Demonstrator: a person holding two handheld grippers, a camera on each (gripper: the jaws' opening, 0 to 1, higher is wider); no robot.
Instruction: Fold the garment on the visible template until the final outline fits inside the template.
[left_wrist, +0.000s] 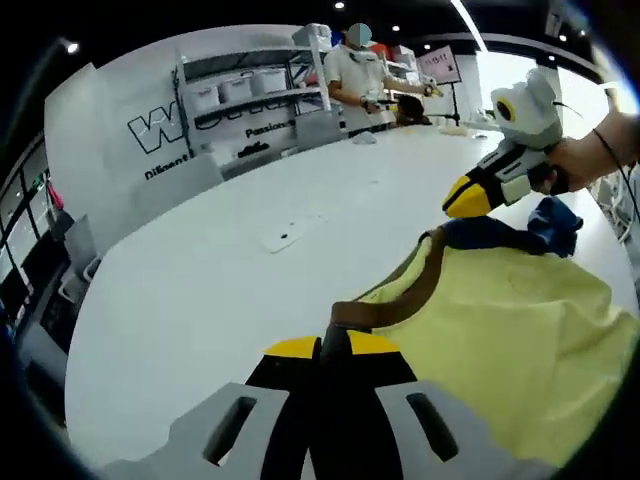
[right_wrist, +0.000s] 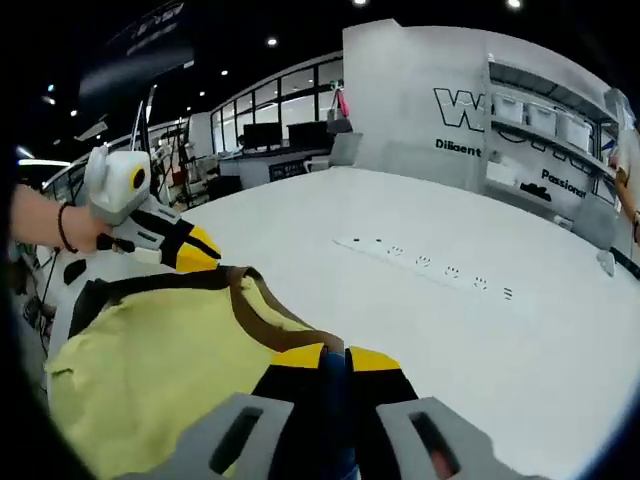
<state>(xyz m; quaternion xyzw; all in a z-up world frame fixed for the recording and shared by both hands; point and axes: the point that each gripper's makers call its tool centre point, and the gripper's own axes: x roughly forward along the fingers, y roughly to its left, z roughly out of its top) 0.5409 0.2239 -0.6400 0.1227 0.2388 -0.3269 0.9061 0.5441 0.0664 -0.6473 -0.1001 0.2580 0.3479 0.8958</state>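
Left gripper view: left gripper (left_wrist: 331, 350) pressed together on brown collar trim of yellow garment (left_wrist: 500, 340), lifted over white table (left_wrist: 250, 270); blue fabric (left_wrist: 520, 232) pinched by right gripper (left_wrist: 462, 197).

Right gripper view: power strip (right_wrist: 425, 265) seen on table; right gripper (right_wrist: 335, 362) clamped on garment edge.

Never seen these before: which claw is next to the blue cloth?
The right claw, beside the blue cloth; the left claw pinches the brown collar instead.
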